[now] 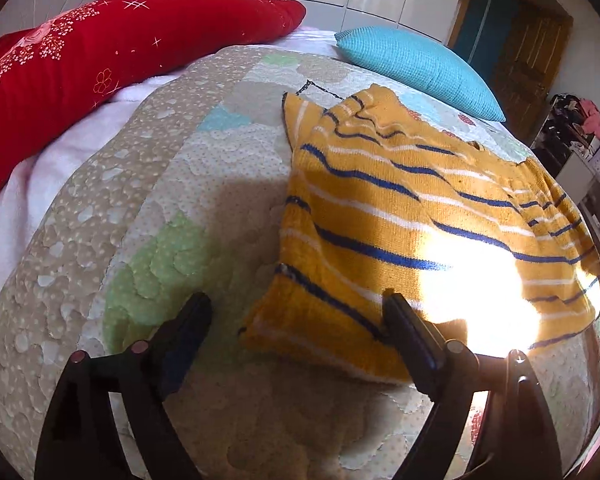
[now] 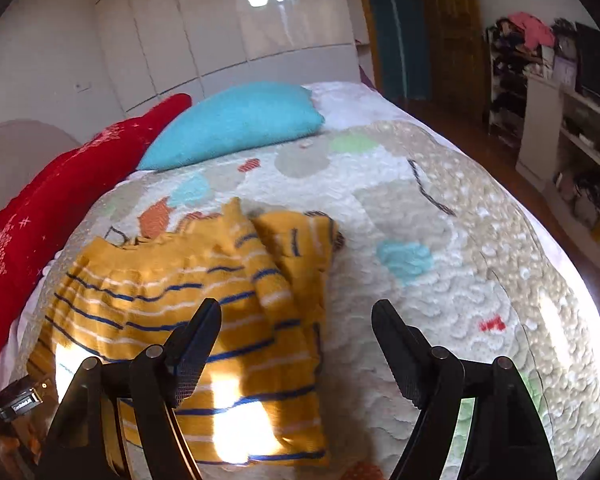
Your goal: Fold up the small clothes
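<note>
A small yellow knit sweater (image 1: 400, 216) with blue and white stripes lies partly folded on the quilted bedspread (image 1: 140, 200). It also shows in the right wrist view (image 2: 204, 304), with a sleeve folded over near its right side. My left gripper (image 1: 296, 316) is open and empty, just above the sweater's near left corner, its right finger over the hem. My right gripper (image 2: 298, 320) is open and empty, hovering over the sweater's right edge, its left finger above the cloth.
A red pillow (image 1: 100, 52) and a turquoise pillow (image 1: 416, 64) lie at the head of the bed. White wardrobe doors (image 2: 220, 20) stand behind. Cluttered shelves (image 2: 560, 92) and a wooden door stand past the bed's right edge. Strong sunlight falls on the sweater.
</note>
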### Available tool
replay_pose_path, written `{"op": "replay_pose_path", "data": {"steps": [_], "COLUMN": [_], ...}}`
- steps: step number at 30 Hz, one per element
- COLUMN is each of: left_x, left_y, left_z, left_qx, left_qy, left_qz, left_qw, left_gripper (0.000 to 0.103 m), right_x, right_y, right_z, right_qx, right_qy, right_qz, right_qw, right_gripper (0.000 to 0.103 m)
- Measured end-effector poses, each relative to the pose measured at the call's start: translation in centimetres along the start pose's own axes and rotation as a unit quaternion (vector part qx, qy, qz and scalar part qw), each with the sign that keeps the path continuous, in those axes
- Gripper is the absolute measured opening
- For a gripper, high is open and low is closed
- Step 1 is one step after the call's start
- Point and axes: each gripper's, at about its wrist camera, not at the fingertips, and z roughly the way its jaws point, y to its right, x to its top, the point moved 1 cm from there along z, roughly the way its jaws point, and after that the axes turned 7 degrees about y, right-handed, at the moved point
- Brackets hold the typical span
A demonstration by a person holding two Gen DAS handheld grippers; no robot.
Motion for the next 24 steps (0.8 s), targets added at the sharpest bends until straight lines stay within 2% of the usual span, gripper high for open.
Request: {"op": "replay_pose_path", "data": {"steps": [1, 3, 4, 6, 9, 12, 14, 18, 22, 23, 24], "left_x": [0.0, -0.1, -0.1, -0.1, 0.0, 0.0, 0.0, -0.1, -0.1, -0.1, -0.1], "left_y": [0.0, -0.1, -0.1, 0.0, 0.0, -0.2, -0.3, -0.7, -1.8, -2.1, -2.6], "left_z": [0.0, 0.0, 0.0, 0.1, 0.1, 0.2, 0.2, -0.1, -0.8, -1.0, -1.3], "left_qx": [-0.002, -0.006, -0.008, -0.009, -0.01, -0.016, -0.023, -0.037, -0.051, -0.054, -0.057], "left_qy": [0.001, 0.001, 0.0, 0.0, 0.001, 0.001, 0.002, 0.01, 0.032, 0.039, 0.046], "left_qz": [-0.001, -0.002, -0.003, -0.002, -0.001, -0.004, -0.007, -0.02, -0.05, -0.06, -0.072], "left_qw": [1.0, 1.0, 1.0, 1.0, 0.9999, 0.9999, 0.9997, 0.9991, 0.9969, 0.996, 0.9947], "left_gripper": [0.089, 0.09, 0.091, 0.092, 0.093, 0.094, 0.095, 0.096, 0.096, 0.096, 0.096], "right_x": [0.3, 0.4, 0.2, -0.1, -0.1, 0.6, 1.1, 1.6, 1.6, 1.4, 1.0], "right_y": [-1.2, -3.4, -4.0, -4.3, -2.2, -0.8, -1.3, -4.1, -9.6, -11.4, -13.3], "right_z": [0.4, 2.7, 4.3, 7.6, 10.8, 11.6, 11.2, 8.4, 6.3, 6.3, 6.4], "right_qx": [0.024, 0.079, 0.087, 0.063, 0.001, -0.027, -0.076, -0.03, 0.031, 0.047, 0.063], "right_qy": [-0.002, -0.035, -0.054, -0.08, -0.076, -0.074, -0.076, -0.061, -0.052, -0.057, -0.065], "right_qz": [-0.009, -0.015, -0.017, -0.027, -0.017, 0.002, -0.025, -0.043, -0.075, -0.087, -0.1], "right_qw": [1.0, 0.996, 0.995, 0.994, 0.997, 0.997, 0.994, 0.997, 0.995, 0.994, 0.991], "right_gripper": [0.082, 0.082, 0.082, 0.08, 0.08, 0.082, 0.082, 0.082, 0.082, 0.079, 0.069]}}
